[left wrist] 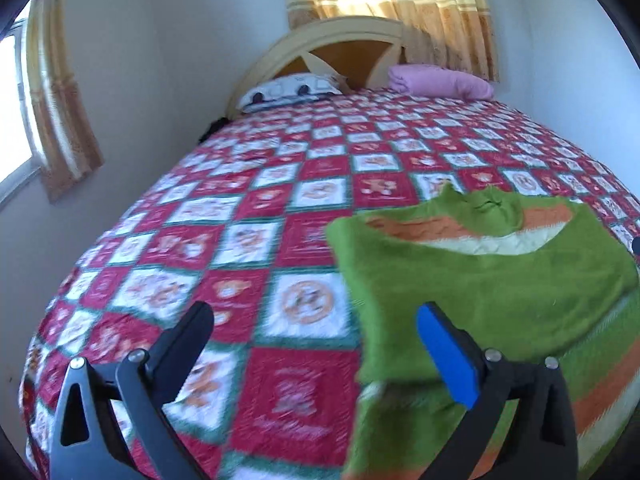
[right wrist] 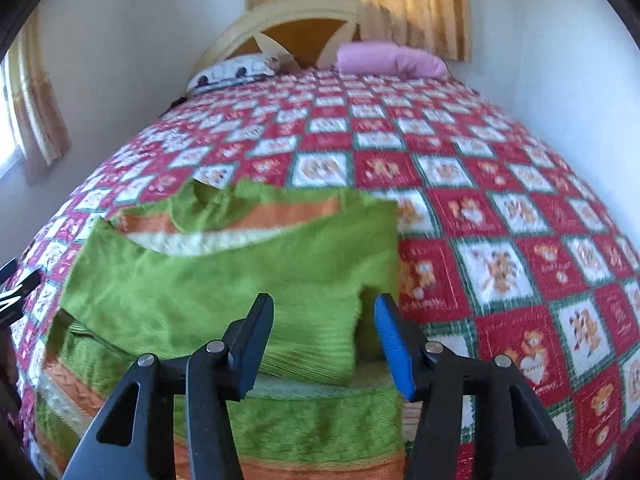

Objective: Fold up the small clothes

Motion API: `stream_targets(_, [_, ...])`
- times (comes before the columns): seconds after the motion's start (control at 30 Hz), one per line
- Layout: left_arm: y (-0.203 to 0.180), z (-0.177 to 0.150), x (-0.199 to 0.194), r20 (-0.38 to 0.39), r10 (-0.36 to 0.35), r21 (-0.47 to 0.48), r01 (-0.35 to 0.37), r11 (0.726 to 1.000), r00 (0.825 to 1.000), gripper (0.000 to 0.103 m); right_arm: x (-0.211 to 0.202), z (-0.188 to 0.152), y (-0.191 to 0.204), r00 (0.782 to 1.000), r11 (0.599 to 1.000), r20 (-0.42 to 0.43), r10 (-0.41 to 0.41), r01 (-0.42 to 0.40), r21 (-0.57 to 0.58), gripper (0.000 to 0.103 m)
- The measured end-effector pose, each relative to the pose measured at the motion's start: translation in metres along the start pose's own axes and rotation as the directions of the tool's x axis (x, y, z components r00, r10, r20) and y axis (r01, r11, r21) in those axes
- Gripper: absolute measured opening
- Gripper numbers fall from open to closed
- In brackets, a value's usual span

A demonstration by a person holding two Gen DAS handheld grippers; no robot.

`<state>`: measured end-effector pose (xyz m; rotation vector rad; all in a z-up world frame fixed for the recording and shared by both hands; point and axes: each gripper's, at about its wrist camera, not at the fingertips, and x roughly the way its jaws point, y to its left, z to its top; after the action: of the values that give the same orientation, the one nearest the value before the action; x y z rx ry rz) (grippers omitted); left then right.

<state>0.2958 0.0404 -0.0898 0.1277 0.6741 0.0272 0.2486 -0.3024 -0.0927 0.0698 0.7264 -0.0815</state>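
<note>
The green sweater (left wrist: 480, 280) is cut off by the lower frame edge in both wrist views, its hem unseen. Its lower layers are covered by the folded-over top panel. The bedspread (right wrist: 500, 208) prints are smeared by blur. Part of the pillow (left wrist: 288, 90) is hidden beyond the bed's far edge.

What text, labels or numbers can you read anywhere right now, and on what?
None legible.
Bedspread: small lettering under the bear pictures in its red and white squares, too blurred to read.
Green striped sweater: no label or print visible.
Pillow, pink folded blanket, both grippers: no markings visible.
</note>
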Motion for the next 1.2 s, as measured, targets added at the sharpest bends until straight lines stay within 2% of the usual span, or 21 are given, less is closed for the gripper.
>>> stream_targets(0.13, [-0.025,0.003,0.038,-0.063,0.069,0.052,-0.066,0.996,0.996,0.103,0.001,0.002,0.022,0.999,0.998,-0.003,0.051,-0.051,-0.031,0.054])
stream_targets(0.27, [-0.016,-0.014,0.063,-0.124,0.201,0.11,-0.188,0.976,0.972,0.103,0.02,-0.004,0.034,0.994,0.994,-0.04,0.1,-0.102,-0.047,0.055])
stream_targets(0.37, [0.007,-0.025,0.065,-0.156,0.148,0.057,-0.14,0.988,0.977,0.103,0.037,-0.008,0.03,0.994,0.995,-0.071,0.088,-0.091,-0.041,0.055])
stream_targets(0.47, [0.015,-0.029,0.063,-0.154,0.149,0.036,-0.145,0.989,0.977,0.103,0.054,-0.016,0.022,0.991,0.997,-0.118,0.068,-0.072,-0.03,0.055])
stream_targets(0.57, [0.015,-0.031,0.062,-0.151,0.158,0.026,-0.155,0.987,0.976,0.103,0.044,-0.021,0.024,0.994,0.996,-0.09,0.07,-0.075,-0.057,0.055])
stream_targets(0.63, [0.015,-0.029,0.06,-0.151,0.165,0.015,-0.165,0.986,0.975,0.103,0.034,-0.017,0.017,0.996,0.997,-0.057,0.073,-0.075,-0.03,0.055])
stream_targets(0.73, [0.022,-0.023,0.045,-0.118,0.198,-0.027,-0.203,0.979,0.973,0.103,0.022,-0.005,-0.011,0.999,0.999,-0.005,-0.036,0.036,0.025,0.055])
stream_targets(0.8, [0.025,-0.015,0.035,-0.078,0.195,-0.05,-0.199,0.979,0.978,0.103,0.026,0.004,-0.031,0.994,0.993,-0.017,-0.106,0.106,0.054,0.055])
stream_targets(0.87, [0.022,-0.005,0.031,-0.048,0.206,-0.047,-0.208,0.977,0.977,0.103,0.035,0.01,-0.044,0.992,0.989,-0.037,-0.123,0.126,0.078,0.055])
stream_targets(0.93, [0.016,0.001,0.044,-0.071,0.192,-0.033,-0.195,0.98,0.979,0.103,0.047,0.013,-0.048,0.988,0.988,-0.066,-0.14,0.144,0.062,0.055])
stream_targets(0.97, [0.014,0.001,0.052,-0.087,0.205,-0.018,-0.208,0.978,0.975,0.103,0.057,0.012,-0.047,0.987,0.991,-0.101,-0.123,0.128,0.042,0.055])
stream_targets(1.0, [0.01,0.0,0.061,-0.101,0.23,0.002,-0.231,0.973,0.968,0.103,0.068,0.008,-0.046,0.982,0.992,-0.142,-0.121,0.125,0.021,0.055])
stream_targets(1.07, [0.011,-0.01,0.086,-0.169,0.271,0.026,-0.27,0.962,0.948,0.103,0.074,0.002,-0.051,0.978,0.989,-0.161,-0.133,0.142,0.048,0.055])
stream_targets(1.13, [0.022,-0.012,0.084,-0.176,0.226,-0.034,-0.235,0.971,0.958,0.103,0.073,-0.004,-0.063,0.971,0.98,-0.174,-0.163,0.18,0.088,0.055])
stream_targets(1.2, [0.029,-0.014,0.083,-0.184,0.234,-0.052,-0.247,0.968,0.955,0.103,0.069,-0.009,-0.068,0.97,0.977,-0.169,-0.176,0.193,0.093,0.055])
